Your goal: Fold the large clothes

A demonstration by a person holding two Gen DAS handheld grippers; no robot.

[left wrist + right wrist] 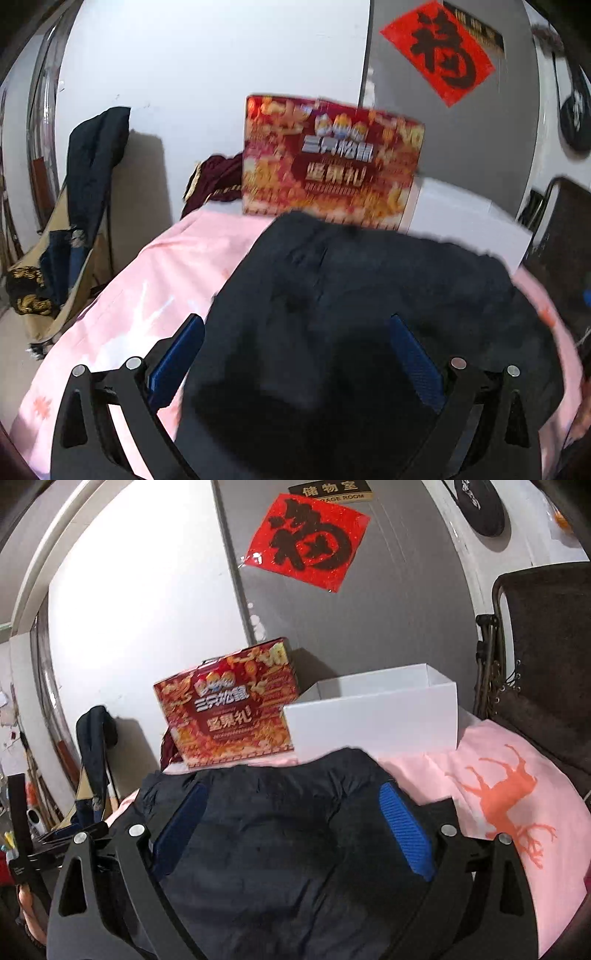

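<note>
A dark navy garment (369,295) lies bunched on a pink sheet (166,288) with orange prints. In the left wrist view my left gripper (295,332) stands open just above the garment, its blue pads (177,354) spread wide with nothing pinched between them. The right wrist view shows the same garment (280,830) under my right gripper (291,805), which is open too, its blue pads (402,827) apart on either side of a cloth mound. Whether the pads touch the fabric I cannot tell.
A red gift box (332,162) and an open white box (373,712) stand at the far edge of the sheet (517,794), against a grey door (369,609). A folding chair with dark clothes (85,192) sits left; a dark chair (546,657) sits right.
</note>
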